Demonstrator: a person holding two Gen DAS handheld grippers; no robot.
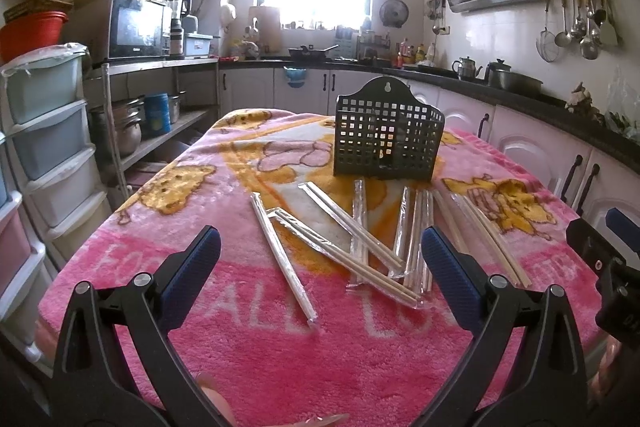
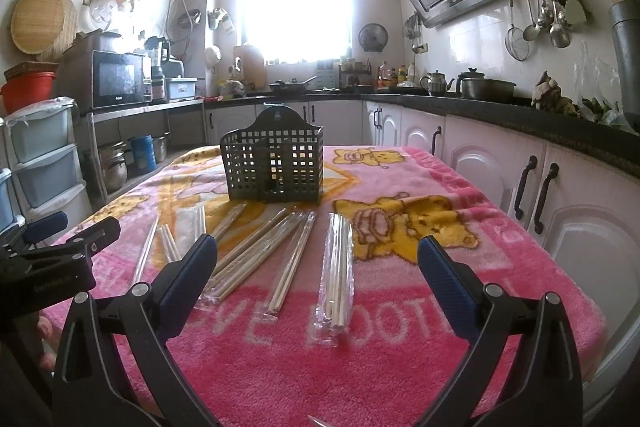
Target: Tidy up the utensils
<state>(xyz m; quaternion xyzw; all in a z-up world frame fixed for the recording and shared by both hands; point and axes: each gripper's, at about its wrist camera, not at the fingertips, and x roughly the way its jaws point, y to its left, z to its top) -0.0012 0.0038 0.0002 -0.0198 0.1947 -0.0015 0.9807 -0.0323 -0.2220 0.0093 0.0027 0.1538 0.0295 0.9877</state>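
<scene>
Basket [image 2: 274, 163] behind scattered chopsticks [image 2: 336, 275]

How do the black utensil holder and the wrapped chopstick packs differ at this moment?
The utensil holder stands upright at the far side of the pink blanket; the chopstick packs lie flat, scattered in front of it. The holder is dark perforated plastic; the packs are pale sticks in clear wrappers. The holder looks empty of chopsticks. Both rest on the blanket, untouched by either gripper.
</scene>
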